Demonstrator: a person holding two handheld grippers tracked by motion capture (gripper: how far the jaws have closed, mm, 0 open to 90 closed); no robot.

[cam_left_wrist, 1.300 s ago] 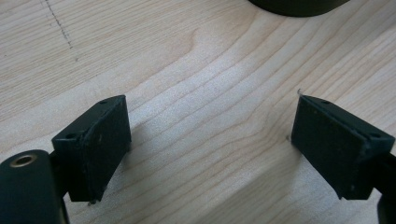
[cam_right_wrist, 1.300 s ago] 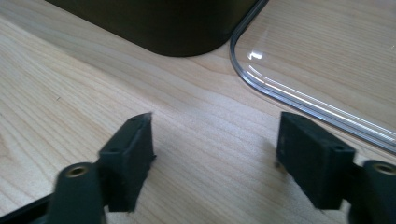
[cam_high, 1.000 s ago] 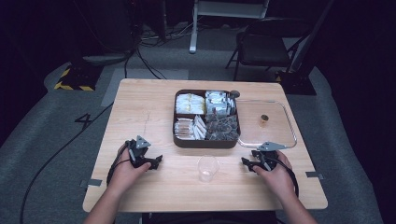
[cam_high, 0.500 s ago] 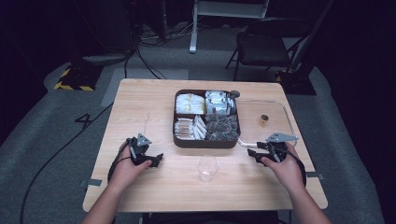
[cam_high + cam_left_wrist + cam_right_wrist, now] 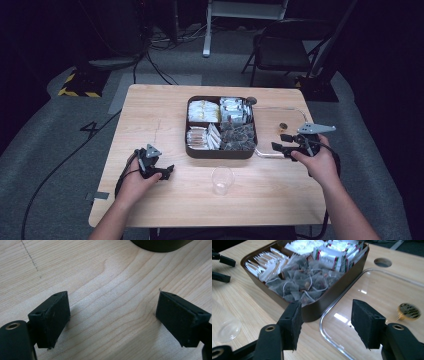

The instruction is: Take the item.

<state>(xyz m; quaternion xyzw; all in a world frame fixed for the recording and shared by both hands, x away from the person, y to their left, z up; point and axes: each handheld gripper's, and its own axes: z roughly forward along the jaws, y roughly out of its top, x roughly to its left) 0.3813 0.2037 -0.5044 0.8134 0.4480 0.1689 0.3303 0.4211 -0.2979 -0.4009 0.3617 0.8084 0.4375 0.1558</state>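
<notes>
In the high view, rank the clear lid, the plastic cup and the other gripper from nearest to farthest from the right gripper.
1. Clear lid, directly beneath the right gripper.
2. Plastic cup, toward the table's front middle.
3. Left gripper, across the table's left side.

From my right gripper (image 5: 325,323), jaws apart, I see the dark brown box (image 5: 329,293) just beyond my left fingertip (image 5: 293,322), open and divided into compartments: mesh tea bags (image 5: 304,282) in the nearest one, white sachets (image 5: 265,263) beside them, printed packets (image 5: 332,256) behind. The clear lid (image 5: 372,292) lies flat on the wood beside the box, its near rim passing between my fingertips, its brass knob (image 5: 409,311) past the right one. The clear cup (image 5: 222,179) stands upright, empty, in front of the box, between my two grippers and touching neither.
</notes>
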